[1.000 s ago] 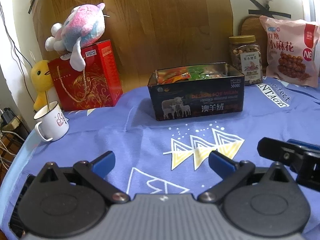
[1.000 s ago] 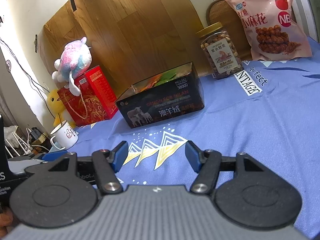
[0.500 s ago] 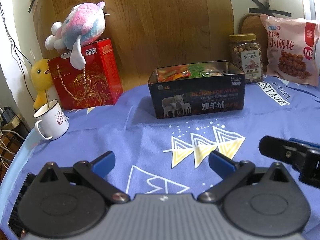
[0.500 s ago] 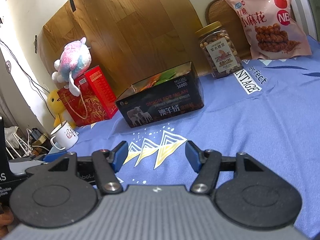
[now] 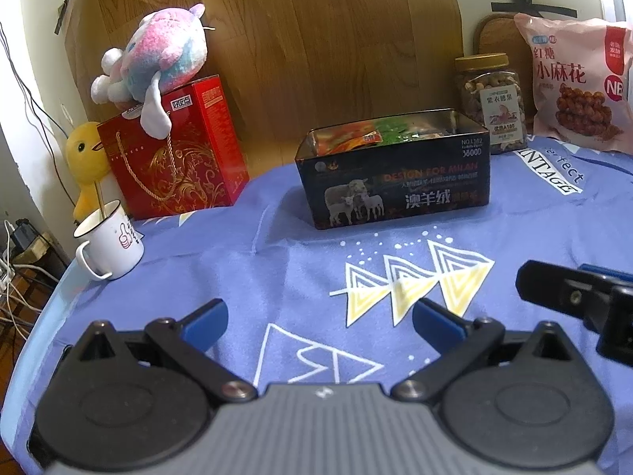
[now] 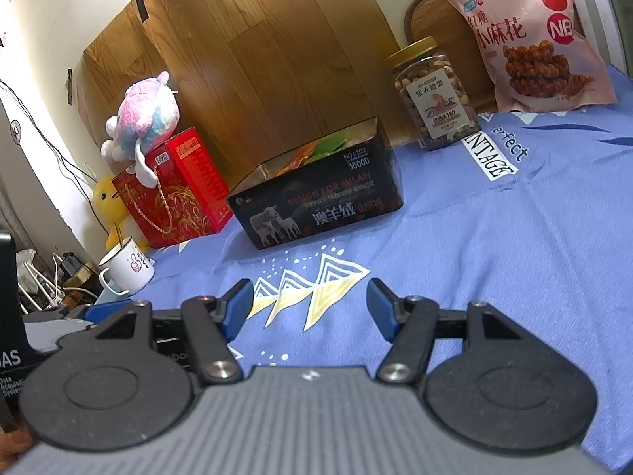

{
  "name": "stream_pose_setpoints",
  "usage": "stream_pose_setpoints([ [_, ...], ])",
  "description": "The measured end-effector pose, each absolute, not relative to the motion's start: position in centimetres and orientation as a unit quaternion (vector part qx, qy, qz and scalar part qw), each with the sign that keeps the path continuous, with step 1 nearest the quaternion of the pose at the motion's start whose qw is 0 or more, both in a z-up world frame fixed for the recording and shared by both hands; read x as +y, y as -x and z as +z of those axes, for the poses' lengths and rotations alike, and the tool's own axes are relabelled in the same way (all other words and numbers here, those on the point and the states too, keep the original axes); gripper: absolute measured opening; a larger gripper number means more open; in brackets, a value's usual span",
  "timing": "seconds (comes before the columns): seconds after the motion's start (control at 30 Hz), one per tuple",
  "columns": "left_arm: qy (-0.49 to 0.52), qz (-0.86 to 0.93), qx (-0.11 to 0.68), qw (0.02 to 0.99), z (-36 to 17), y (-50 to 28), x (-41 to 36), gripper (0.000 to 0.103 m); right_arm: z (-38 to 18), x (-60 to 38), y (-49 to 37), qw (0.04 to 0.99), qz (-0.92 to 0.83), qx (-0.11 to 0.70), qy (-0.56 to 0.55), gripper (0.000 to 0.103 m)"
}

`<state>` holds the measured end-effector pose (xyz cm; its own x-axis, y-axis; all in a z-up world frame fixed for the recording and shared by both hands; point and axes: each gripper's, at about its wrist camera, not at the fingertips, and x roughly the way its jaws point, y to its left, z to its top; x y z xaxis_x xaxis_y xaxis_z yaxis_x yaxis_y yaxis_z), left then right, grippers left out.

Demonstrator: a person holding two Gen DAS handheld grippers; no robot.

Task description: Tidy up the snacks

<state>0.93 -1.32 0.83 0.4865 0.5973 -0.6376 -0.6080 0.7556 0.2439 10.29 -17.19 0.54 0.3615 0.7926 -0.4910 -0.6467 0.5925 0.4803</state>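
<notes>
We hold both tools low over the blue tablecloth (image 5: 277, 269). The left gripper (image 5: 318, 322) has its blue tips spread wide with nothing between them, and the right gripper (image 6: 308, 308) is likewise parted and empty.

At twelve o'clock from the left gripper sits the dark tin box (image 5: 395, 190), lidless, with orange and green snack packets (image 5: 368, 134) lying inside. At one o'clock, just beside the box's far corner, stands a clear jar of nuts (image 5: 490, 103) with a gold lid. Further toward two o'clock a pink snack bag (image 5: 573, 83) leans upright at the back.

At ten o'clock a white mug (image 5: 110, 247) holds a thin stick. Behind it stands a red gift box (image 5: 178, 158) with a plush toy (image 5: 154, 59) on top.
</notes>
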Motion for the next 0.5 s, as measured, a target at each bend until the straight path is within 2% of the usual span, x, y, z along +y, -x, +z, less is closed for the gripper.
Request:
stream_pose_setpoints([
  [0.5,0.002,0.351,0.373,0.859,0.51,-1.27,-1.36,0.103,0.37,-17.17,-10.29,0.818,0.440,0.357,-0.104,0.066],
])
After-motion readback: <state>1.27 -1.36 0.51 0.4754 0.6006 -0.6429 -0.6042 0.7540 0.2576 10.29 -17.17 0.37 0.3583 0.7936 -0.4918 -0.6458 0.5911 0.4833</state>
